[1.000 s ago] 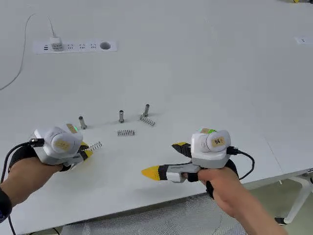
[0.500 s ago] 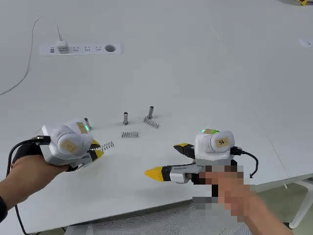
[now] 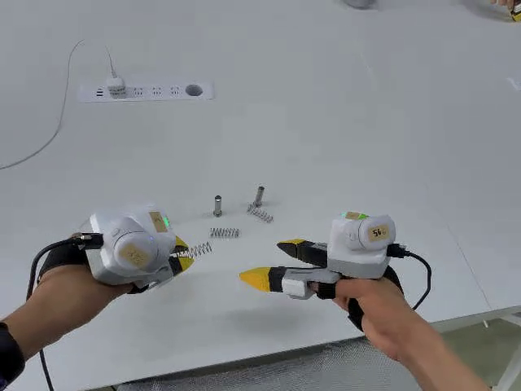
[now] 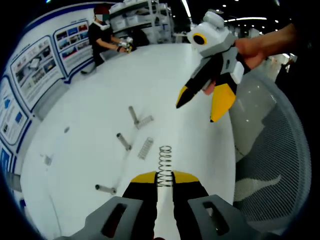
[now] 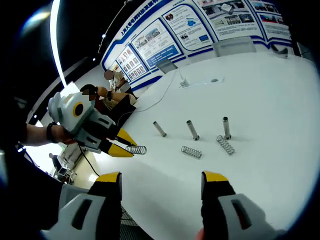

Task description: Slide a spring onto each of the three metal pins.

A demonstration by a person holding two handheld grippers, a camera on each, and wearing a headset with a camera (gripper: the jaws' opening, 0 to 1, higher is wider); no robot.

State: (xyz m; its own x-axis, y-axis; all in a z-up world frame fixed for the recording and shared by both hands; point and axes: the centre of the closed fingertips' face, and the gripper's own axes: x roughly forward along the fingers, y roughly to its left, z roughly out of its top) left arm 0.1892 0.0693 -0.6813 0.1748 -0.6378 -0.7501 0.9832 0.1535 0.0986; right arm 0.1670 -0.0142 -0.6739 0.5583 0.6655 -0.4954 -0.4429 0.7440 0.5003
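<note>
One thin coiled spring [image 4: 164,161] juts from the left gripper's [image 4: 164,176] fingers [image 4: 186,178].

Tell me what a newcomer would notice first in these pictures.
The left gripper, at the lower left in the head view, is shut on a spring that juts from its tips. The right gripper hangs open opposite it. Beyond them three bare pins stand upright, with two loose springs lying beside them.
</note>
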